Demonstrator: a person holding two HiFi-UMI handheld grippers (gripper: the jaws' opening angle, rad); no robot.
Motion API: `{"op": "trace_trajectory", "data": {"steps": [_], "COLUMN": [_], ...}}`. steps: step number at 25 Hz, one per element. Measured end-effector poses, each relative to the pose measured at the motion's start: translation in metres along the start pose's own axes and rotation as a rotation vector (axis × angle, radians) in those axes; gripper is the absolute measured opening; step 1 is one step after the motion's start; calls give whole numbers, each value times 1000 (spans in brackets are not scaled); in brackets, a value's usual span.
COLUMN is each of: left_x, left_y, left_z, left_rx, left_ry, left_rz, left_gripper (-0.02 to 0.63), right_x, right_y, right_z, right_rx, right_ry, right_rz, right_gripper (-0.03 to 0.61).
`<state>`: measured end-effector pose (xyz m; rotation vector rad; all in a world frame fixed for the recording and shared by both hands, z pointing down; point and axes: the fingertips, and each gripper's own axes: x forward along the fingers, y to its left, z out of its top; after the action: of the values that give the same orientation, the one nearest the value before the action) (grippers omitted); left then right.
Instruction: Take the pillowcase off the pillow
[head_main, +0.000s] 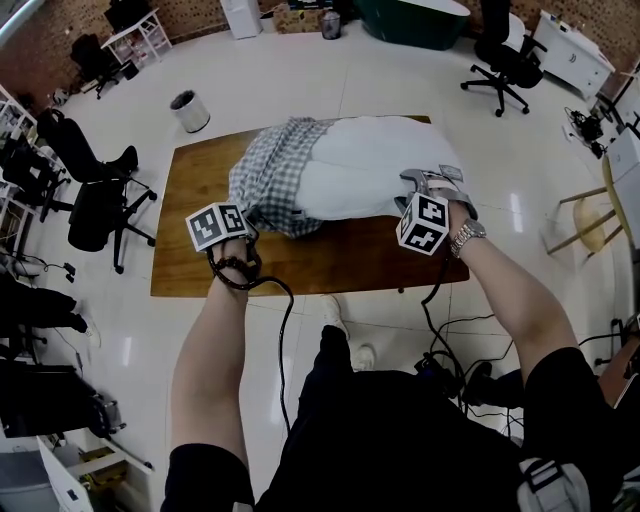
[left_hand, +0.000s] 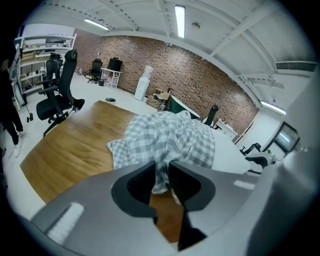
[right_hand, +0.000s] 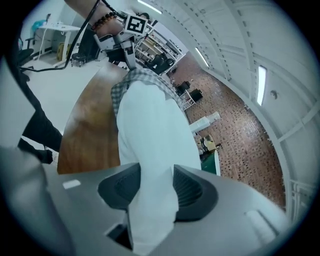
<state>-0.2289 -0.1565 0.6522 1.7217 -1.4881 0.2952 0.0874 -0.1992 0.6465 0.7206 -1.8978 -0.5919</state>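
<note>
Two firm holds: the left gripper (left_hand: 161, 172) pinches the pillowcase (left_hand: 167, 137), bunched toward the desk's (left_hand: 65, 150) left edge, and the right gripper (right_hand: 157, 185) pinches the bare pillow (right_hand: 150, 125). I think it is best to keep the pillow fixed and pull the pillowcase straight off.

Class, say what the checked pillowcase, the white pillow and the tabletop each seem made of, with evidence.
Pillowcase: woven cloth, perhaps cotton; matt, bunched in soft folds.
Pillow: matt white fabric, plump, probably soft-filled.
Tabletop: wood or veneer; brown grain, slight sheen.

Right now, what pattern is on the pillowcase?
Grey-and-white checks on the pillowcase, clearest in the left gripper view.
</note>
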Motion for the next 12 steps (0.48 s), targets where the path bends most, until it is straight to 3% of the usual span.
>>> {"op": "trace_trajectory", "data": {"steps": [3, 12], "left_x": [-15, -40], "left_y": [-10, -45], "left_z": [5, 8], "left_rx": [20, 78], "left_ry": [-29, -66], "left_rz": [-8, -36], "left_gripper": [84, 84], "right_x": [-14, -50], "right_y": [6, 30], "right_z": [9, 16], "right_rx": [26, 18], "right_ry": [-22, -66], "right_rz": [33, 97], "right_gripper": [216, 219]}}
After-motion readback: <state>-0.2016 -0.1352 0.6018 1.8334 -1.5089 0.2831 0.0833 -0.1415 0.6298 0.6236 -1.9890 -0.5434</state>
